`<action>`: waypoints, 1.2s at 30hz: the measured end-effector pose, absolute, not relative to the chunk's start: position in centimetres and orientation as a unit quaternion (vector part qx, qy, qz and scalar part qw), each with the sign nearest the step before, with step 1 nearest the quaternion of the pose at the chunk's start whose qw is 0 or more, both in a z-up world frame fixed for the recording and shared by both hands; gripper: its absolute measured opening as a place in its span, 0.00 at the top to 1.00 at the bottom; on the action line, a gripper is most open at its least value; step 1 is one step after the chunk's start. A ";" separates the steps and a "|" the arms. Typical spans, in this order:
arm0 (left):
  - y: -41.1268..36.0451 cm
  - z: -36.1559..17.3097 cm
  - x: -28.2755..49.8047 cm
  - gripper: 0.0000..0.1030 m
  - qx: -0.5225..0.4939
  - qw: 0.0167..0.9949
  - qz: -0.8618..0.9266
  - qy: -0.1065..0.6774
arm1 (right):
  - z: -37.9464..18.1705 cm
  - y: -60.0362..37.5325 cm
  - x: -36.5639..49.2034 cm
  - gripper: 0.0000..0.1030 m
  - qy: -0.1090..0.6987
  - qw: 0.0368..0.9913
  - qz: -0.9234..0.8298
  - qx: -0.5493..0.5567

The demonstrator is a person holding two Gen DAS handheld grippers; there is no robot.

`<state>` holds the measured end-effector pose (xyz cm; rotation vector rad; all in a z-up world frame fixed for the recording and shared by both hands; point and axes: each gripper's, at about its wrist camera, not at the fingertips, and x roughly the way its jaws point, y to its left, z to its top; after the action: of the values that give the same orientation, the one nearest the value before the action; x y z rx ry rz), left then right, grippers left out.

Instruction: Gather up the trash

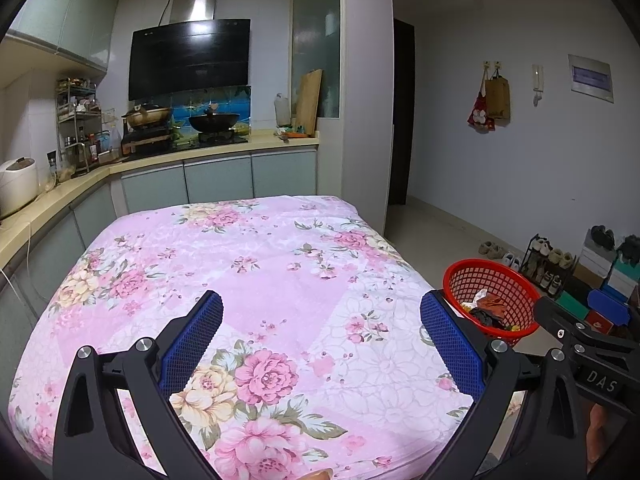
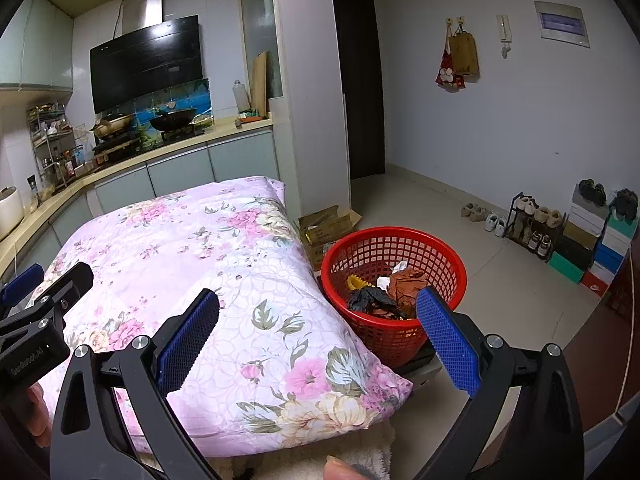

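Both grippers hang released and empty over the pink floral quilt [image 1: 256,264], the left gripper [image 1: 320,320] and right gripper [image 2: 318,316] each with blue-padded fingers [image 2: 448,344] spread wide. Beyond the right fingers stands the red mesh basket [image 2: 394,248] (crumpled trash [image 2: 384,292] inside it), beside the quilt's edge.

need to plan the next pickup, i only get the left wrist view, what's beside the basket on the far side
Observer: An open cardboard box sits on the floor behind the basket, by the quilt's corner.
Operator: what's the basket standing on
Observer: A dark low platform shows under its base.
Operator: anything yellow in there
Observer: Yes, a yellow ridged piece lies at the left inside, next to black crumpled trash.
Operator: right tongs holding anything
Observer: No, the right tongs are open and empty.
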<state>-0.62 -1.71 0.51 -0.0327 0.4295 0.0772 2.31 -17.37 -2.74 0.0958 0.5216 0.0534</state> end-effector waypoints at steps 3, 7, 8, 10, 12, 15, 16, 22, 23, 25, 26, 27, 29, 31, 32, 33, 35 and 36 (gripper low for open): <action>-1.8 0.4 -0.5 0.07 -0.014 0.976 0.035 0.214 | -2.8 -17.5 2.4 0.07 0.259 0.964 0.023 0.049; -1.9 0.3 -0.5 0.07 -0.012 0.976 0.033 0.216 | -2.9 -17.6 2.5 0.07 0.262 0.964 0.020 0.051; -2.0 0.4 -0.5 0.07 -0.012 0.976 0.033 0.215 | -2.9 -17.6 2.5 0.07 0.262 0.964 0.020 0.050; -2.0 0.4 -0.5 0.07 -0.013 0.976 0.033 0.215 | -2.9 -17.6 2.5 0.07 0.262 0.964 0.021 0.051; -2.0 0.4 -0.5 0.07 -0.012 0.976 0.033 0.215 | -3.0 -17.6 2.5 0.07 0.261 0.964 0.021 0.051; -2.0 0.4 -0.4 0.07 -0.013 0.976 0.033 0.215 | -3.0 -17.6 2.5 0.07 0.261 0.964 0.021 0.051; -2.0 0.4 -0.4 0.07 -0.013 0.976 0.033 0.215 | -3.0 -17.6 2.5 0.07 0.261 0.964 0.020 0.051; -2.1 0.4 -0.4 0.07 -0.013 0.976 0.033 0.215 | -3.0 -17.6 2.5 0.07 0.261 0.964 0.021 0.051; -2.1 0.4 -0.4 0.07 -0.013 0.976 0.033 0.215 | -3.0 -17.6 2.6 0.07 0.262 0.964 0.021 0.051; -2.1 0.4 -0.5 0.07 -0.013 0.976 0.032 0.215 | -3.0 -17.6 2.5 0.07 0.261 0.964 0.020 0.051; -2.1 0.5 -0.4 0.07 -0.012 0.976 0.033 0.215 | -3.0 -17.6 2.6 0.07 0.262 0.964 0.021 0.052; -2.1 0.4 -0.4 0.07 -0.012 0.976 0.032 0.215 | -3.0 -17.6 2.6 0.07 0.262 0.964 0.021 0.052; -2.1 0.4 -0.4 0.07 -0.012 0.976 0.033 0.215 | -3.0 -17.6 2.6 0.07 0.261 0.964 0.020 0.051; -2.1 0.4 -0.4 0.07 -0.013 0.976 0.033 0.215 | -3.0 -17.7 2.6 0.07 0.262 0.964 0.021 0.051; -2.1 0.4 -0.4 0.07 -0.013 0.976 0.033 0.215 | -3.0 -17.7 2.6 0.07 0.262 0.964 0.021 0.051; -2.1 0.4 -0.4 0.07 -0.013 0.976 0.032 0.215 | -3.0 -17.7 2.6 0.07 0.262 0.963 0.021 0.051; -2.1 0.4 -0.4 0.07 -0.012 0.976 0.033 0.215 | -3.0 -17.7 2.6 0.07 0.262 0.964 0.021 0.051; -2.2 0.4 -0.4 0.07 -0.012 0.976 0.032 0.215 | -3.0 -17.7 2.5 0.07 0.261 0.964 0.020 0.051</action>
<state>-0.43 -2.16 0.40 -0.0238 0.4330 0.0655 2.55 -17.67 -2.97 0.1027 0.5294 0.0410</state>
